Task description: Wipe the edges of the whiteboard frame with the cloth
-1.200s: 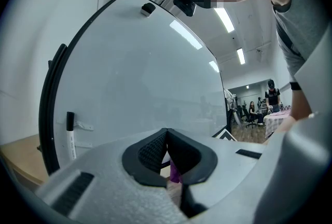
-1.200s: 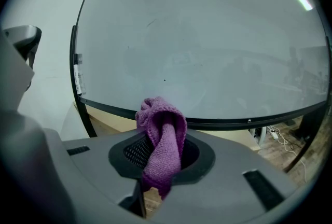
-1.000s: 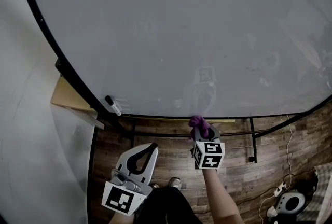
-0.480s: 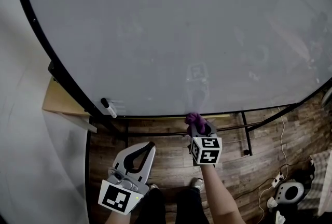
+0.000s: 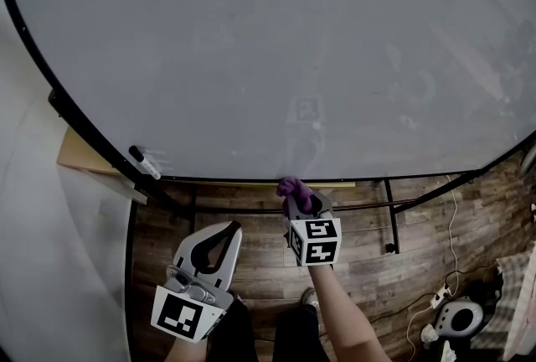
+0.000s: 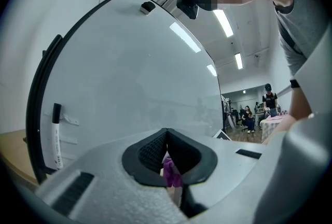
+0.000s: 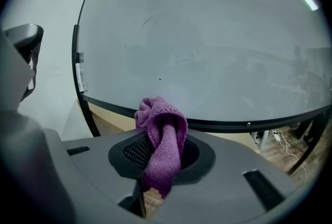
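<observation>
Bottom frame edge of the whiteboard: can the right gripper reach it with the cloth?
Probably yes: the right gripper, shut on the cloth, sits just below the bottom frame edge with nothing between.

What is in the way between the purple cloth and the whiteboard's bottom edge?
Nothing visible. The cloth, held in the right gripper, sits just below the bottom edge of the frame; the marker is off to the left.

We can read no text anywhere: the whiteboard (image 5: 268, 50) bears only faint smudges toward three o'clock, and any print on the pen (image 5: 144, 162) at eight o'clock is too small.
</observation>
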